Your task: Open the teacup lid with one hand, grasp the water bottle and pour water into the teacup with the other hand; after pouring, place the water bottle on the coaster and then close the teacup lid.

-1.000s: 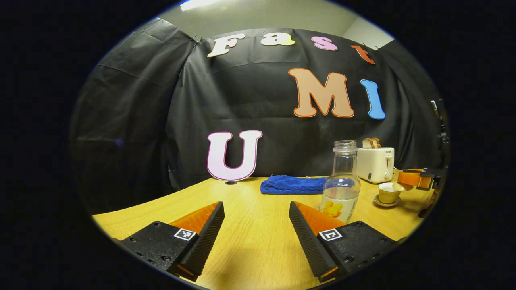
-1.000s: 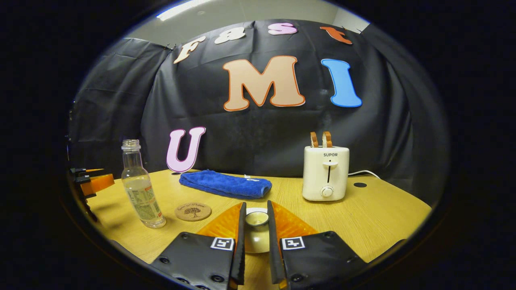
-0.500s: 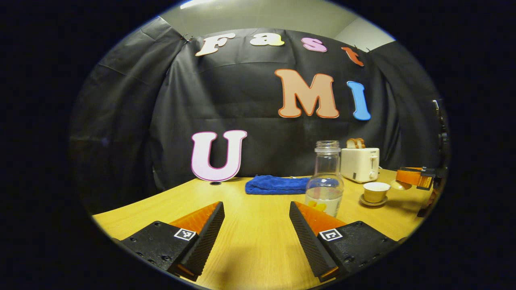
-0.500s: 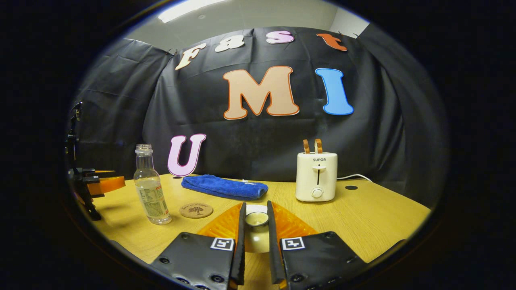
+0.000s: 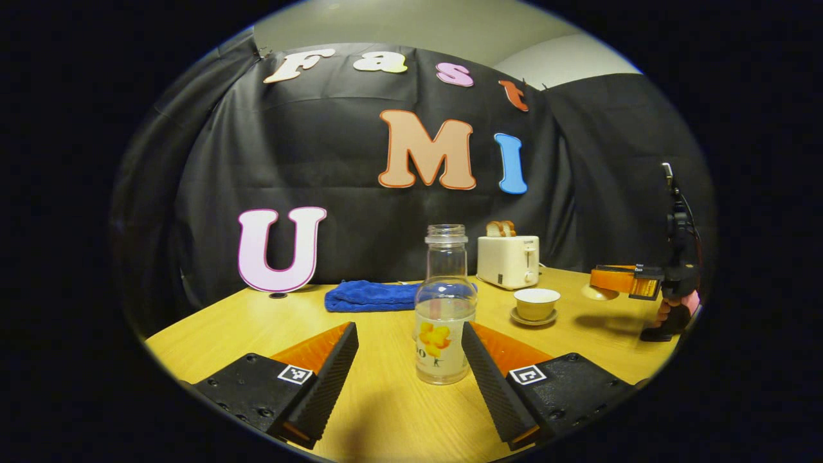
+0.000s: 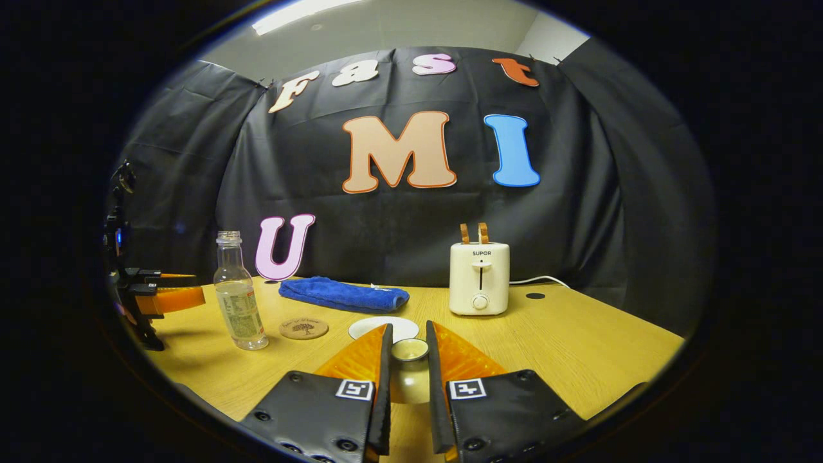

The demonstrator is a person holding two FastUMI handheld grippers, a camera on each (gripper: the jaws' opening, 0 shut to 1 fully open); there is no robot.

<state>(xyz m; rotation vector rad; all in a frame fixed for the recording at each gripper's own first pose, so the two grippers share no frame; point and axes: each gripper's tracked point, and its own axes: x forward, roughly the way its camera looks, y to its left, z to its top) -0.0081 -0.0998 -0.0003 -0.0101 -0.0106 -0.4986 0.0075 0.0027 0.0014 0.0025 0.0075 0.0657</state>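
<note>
Wooden tabletop (image 5: 386,411), bottle lined up, lid lifted off the cup.
Left gripper (image 5: 408,360) jaws stand wide around the water bottle (image 5: 445,315), not touching; a clumsy close could tip it. Right gripper (image 6: 406,360) jaws pinch the lid (image 6: 409,349) narrowly. Teacup (image 5: 536,303) open mid-tabletop; coaster (image 6: 303,328) beside the bottle. Water level hard to judge.

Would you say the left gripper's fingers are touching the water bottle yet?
Apart. In the left gripper view, the open left gripper has the water bottle between its fingers, with table showing on either side of the bottle.
</note>
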